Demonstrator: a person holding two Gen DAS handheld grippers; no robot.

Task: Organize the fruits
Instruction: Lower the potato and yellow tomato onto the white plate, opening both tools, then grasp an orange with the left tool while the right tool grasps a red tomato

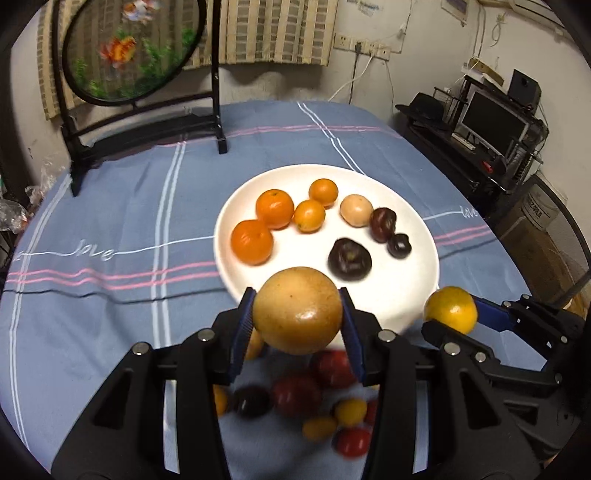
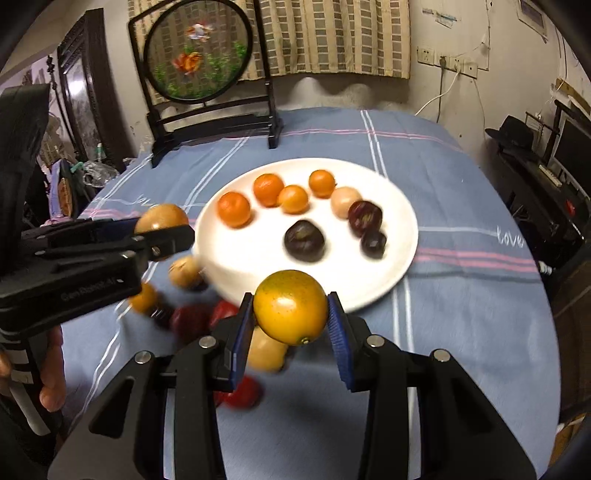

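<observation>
Left gripper (image 1: 297, 317) is clamped on a tan-brown round fruit (image 1: 297, 311), blue pads pressing both sides, held in the air just short of the near rim of the white plate (image 1: 391, 295). Right gripper (image 2: 290, 314) is clamped the same way on a yellow-orange citrus (image 2: 290, 306), green tint near the top, also above the cloth at the plate's near edge. Each gripper shows in the other's view, side by side, apart.

Surface: table under a blue-grey cloth (image 1: 110, 206) with white and pink stripes and "love" stitched in white. At the far end stands a round embroidered goldfish screen (image 1: 129, 48) in a black frame. Behind it a checked curtain (image 1: 277, 29), a white wall with sockets and cables. To the right, a dark rack with a monitor (image 1: 495, 122) and a black hat (image 2: 513, 129). A person's hand (image 2: 51, 373) shows at the lower left of the right wrist view, on the left gripper's handle.

Counts on the plate: 4 oranges (image 1: 275, 208), grouped on the left half; 1 pale tan fruit (image 1: 356, 210) at the back; 3 dark purple fruits (image 1: 349, 260) on the right half, one large, two smaller.

Loose pile (image 1: 295, 395) on the cloth below the grippers: red, yellow, tan and dark pieces, motion-blurred and partly hidden. Can't count them reliably.
</observation>
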